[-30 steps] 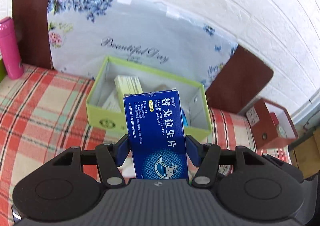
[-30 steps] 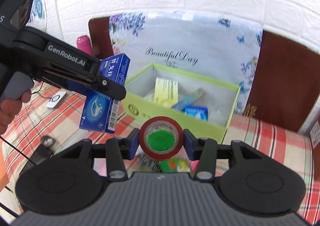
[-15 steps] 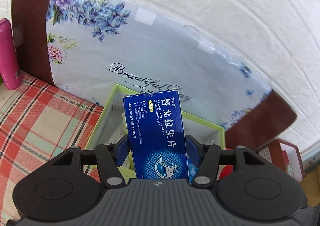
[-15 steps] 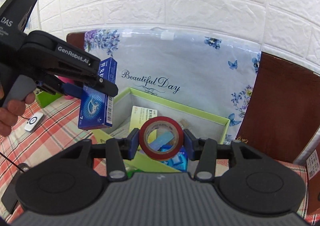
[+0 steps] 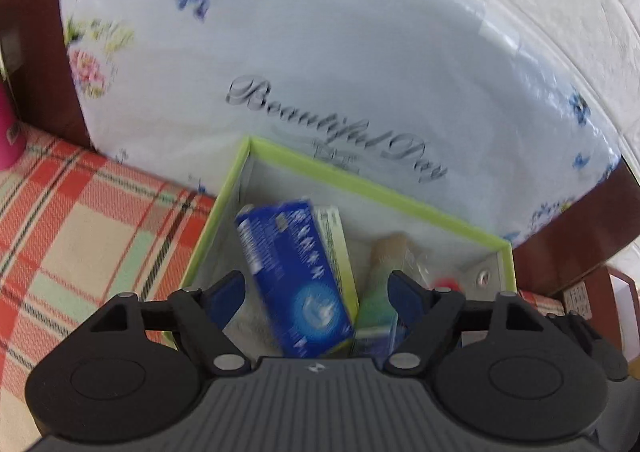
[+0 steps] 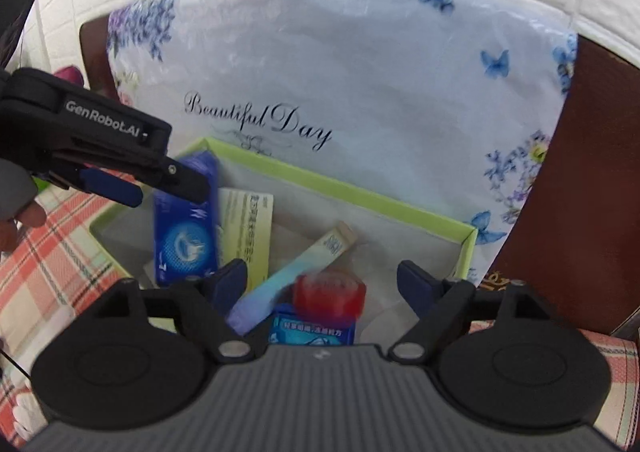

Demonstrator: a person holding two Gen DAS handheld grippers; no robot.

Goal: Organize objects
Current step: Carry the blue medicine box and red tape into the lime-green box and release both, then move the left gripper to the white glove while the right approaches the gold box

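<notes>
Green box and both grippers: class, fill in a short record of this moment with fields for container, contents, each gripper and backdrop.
container: green box, open top
contents: blue medicine box, yellow carton, long pale blue box, red tape roll
left gripper: jaws opening, blue medicine box loose between them
right gripper: jaws opening, tape roll free
backdrop: floral cushion

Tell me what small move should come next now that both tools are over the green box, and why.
Probably lift both tools straight up and clear of the green box. The left tool and right tool are opening, their pads off the blue medicine box and the red tape roll, which look blurred, dropping inside the box. Nothing remains gripped, so retreating seems the natural step.
</notes>
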